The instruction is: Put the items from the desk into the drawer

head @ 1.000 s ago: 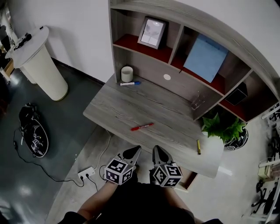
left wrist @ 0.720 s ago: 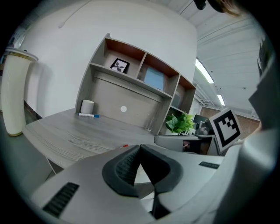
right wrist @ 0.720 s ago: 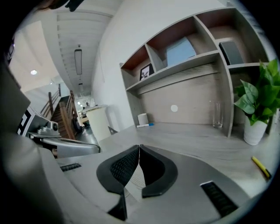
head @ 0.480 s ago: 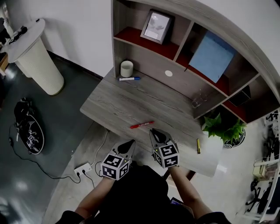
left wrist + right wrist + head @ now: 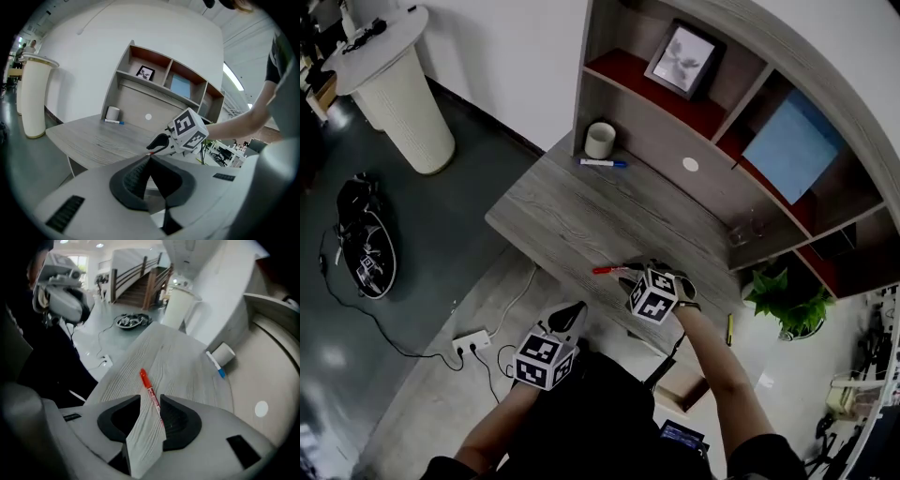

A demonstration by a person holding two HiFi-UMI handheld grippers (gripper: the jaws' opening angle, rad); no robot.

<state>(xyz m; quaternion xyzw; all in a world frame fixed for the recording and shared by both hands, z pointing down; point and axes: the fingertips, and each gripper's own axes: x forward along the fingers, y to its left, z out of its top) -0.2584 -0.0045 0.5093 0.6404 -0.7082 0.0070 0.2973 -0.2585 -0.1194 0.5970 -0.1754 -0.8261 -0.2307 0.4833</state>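
Over the red pen (image 5: 146, 380), the right hand-held gripper (image 5: 150, 400) had jaws apart, just been opening. Pen lay on the surface (image 5: 572, 216) between them, nearer one pad, not pinched yet. Left hand-held gripper (image 5: 150, 158) hung off the near edge, jaws together, empty.

Risks:
- Pen sat off-centre, so a close could roll it or push it out instead of clamping.
- Jaws straddled one end. A grip there would likely let the long end swing.
- Pen was near the surface's edge, so a nudge could drop it to the floor (image 5: 441, 309).

Hard to see:
- Pen's near end was hidden under the jaws.
- From the head view, the cube (image 5: 654, 296) covered the jaws.
- Drawer (image 5: 682, 392) was mostly behind the arm (image 5: 717, 375).
- Couldn't tell if the pads touched the surface.

Blue pen (image 5: 605, 163) and yellow pen (image 5: 729, 329) lay well apart.
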